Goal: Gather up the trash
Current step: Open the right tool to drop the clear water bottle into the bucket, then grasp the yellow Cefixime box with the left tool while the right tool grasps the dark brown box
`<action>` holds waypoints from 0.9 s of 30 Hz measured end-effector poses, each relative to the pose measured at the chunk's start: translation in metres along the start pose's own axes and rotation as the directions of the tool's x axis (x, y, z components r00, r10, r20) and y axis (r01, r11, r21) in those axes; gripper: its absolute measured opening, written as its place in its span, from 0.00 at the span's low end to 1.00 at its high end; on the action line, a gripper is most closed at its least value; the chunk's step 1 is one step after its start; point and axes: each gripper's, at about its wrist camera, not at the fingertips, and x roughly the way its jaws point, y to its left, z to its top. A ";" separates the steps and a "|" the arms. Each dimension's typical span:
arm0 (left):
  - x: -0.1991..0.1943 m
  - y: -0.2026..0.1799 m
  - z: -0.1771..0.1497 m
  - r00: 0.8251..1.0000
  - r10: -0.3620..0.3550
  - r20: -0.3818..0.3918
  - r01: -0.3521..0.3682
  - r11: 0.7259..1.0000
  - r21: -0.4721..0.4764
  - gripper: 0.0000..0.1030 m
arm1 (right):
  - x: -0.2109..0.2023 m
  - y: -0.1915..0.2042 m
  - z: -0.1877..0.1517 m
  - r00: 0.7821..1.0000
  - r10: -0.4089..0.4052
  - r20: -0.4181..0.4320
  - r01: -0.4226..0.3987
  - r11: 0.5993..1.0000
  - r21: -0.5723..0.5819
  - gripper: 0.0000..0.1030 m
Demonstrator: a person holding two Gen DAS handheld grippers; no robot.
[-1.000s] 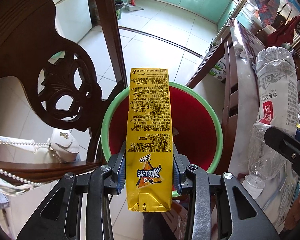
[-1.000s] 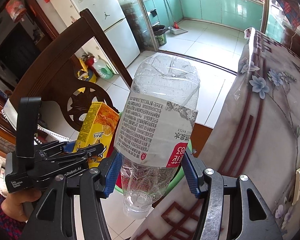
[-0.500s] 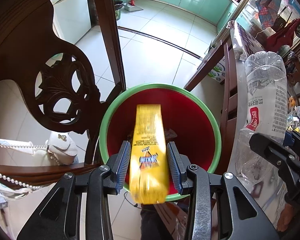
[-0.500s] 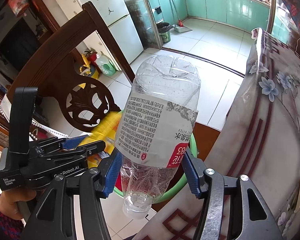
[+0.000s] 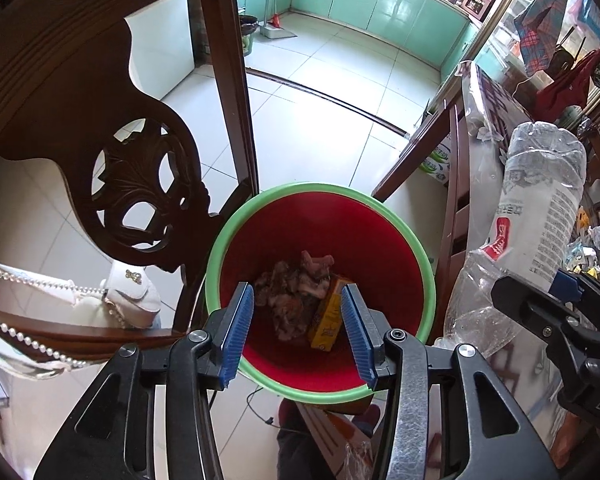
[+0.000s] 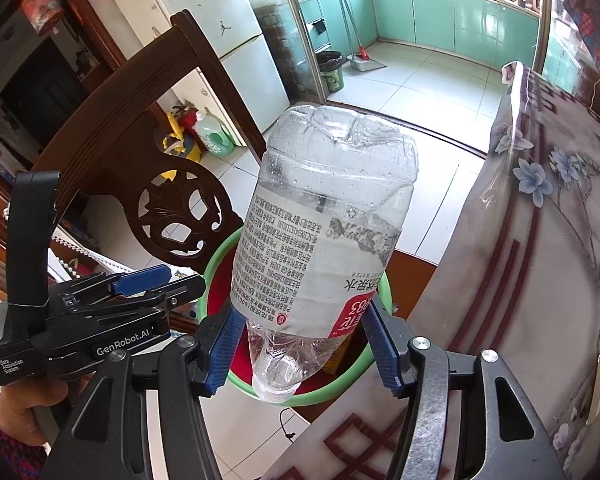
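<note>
A red bin with a green rim [image 5: 422,268] stands on the floor below both grippers. Inside it lie a yellow drink carton [image 5: 327,316] and crumpled scraps [image 5: 288,292]. My left gripper [image 5: 298,336] hovers over the bin, its jaws opening with nothing between the blue pads. In the right wrist view my right gripper [image 6: 302,346] is shut on an empty clear plastic bottle [image 6: 320,236], held cap down above the bin's rim [image 6: 216,258]. The bottle [image 5: 536,216] also shows at the right of the left wrist view, and the left gripper [image 6: 148,292] at the left of the right one.
A carved dark wooden chair [image 5: 112,168] stands left of the bin, with a white pearl-strap bag [image 5: 128,300] on its seat. A table with a floral plastic cover [image 6: 540,220] rises on the right. White tiled floor [image 5: 320,120] stretches toward a kitchen.
The left gripper let go of the yellow carton, which dropped into the bin, and its jaws spread wider. The right gripper still holds the bottle in the same place.
</note>
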 end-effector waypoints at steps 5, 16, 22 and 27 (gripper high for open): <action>-0.002 0.002 -0.004 1.000 0.008 0.003 -0.008 1.000 -0.006 0.43 | -0.008 0.002 -0.001 1.000 -0.004 0.022 0.004 1.000 -0.005 0.56; -0.013 -0.002 -0.010 1.000 0.011 0.023 -0.011 1.000 0.004 0.43 | -0.029 0.006 -0.004 0.997 -0.031 0.065 0.032 0.999 -0.022 0.56; -0.025 -0.021 -0.012 0.998 -0.022 0.065 0.019 0.999 0.044 0.67 | -0.058 -0.002 -0.012 0.994 -0.033 0.102 0.035 0.999 -0.018 0.57; -0.041 -0.048 -0.017 0.988 -0.065 0.140 0.047 0.991 0.124 0.78 | -0.090 -0.057 -0.042 0.988 -0.102 0.120 0.089 0.990 0.108 0.64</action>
